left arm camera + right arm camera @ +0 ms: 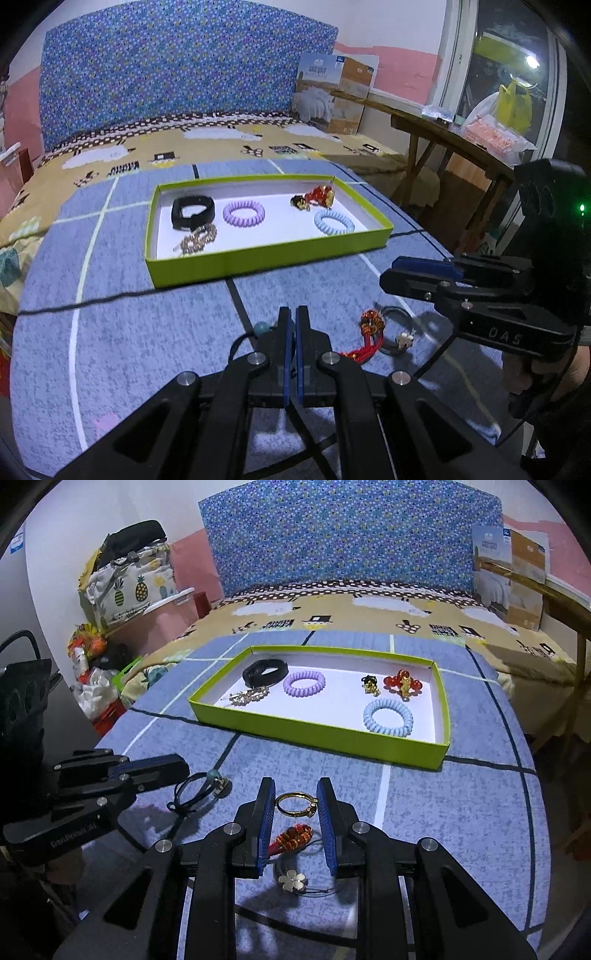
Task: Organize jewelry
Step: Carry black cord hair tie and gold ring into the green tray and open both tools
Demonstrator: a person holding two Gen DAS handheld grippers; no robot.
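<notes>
A lime-green tray (317,728) with a white floor sits on the blue-grey mat (461,812) spread over the bed, and it already holds a black band (265,671), a lilac coil tie (304,683), a pale blue coil tie (388,716), a sparkly clip (248,697), a small gold charm (370,685) and a red beaded piece (402,684). Loose on the mat, on the near side of the tray, lie a gold ring (296,804), a red tasselled ornament (295,837), a thin cord with a flower charm (292,881) and, off to the left, a dark cord bracelet (201,788) with a teal bead. The right gripper (295,805) hovers above the ring and ornament with its jaws partly apart, the ring seen between the fingers but not touched by the pads. The left gripper (294,328) has its jaws together with nothing between them, its tips just beside the dark cord bracelet. Open mat lies between the loose pieces and the tray's near wall, though a thin black cable (110,298) crosses it in the left wrist view. To the right a wooden table (450,144) stands close past the mat's edge; a cardboard box (517,572) leans at the head of the bed. The flower cord is partly hidden under the right gripper's linkage, and the far items in the tray are too small to read in detail.
</notes>
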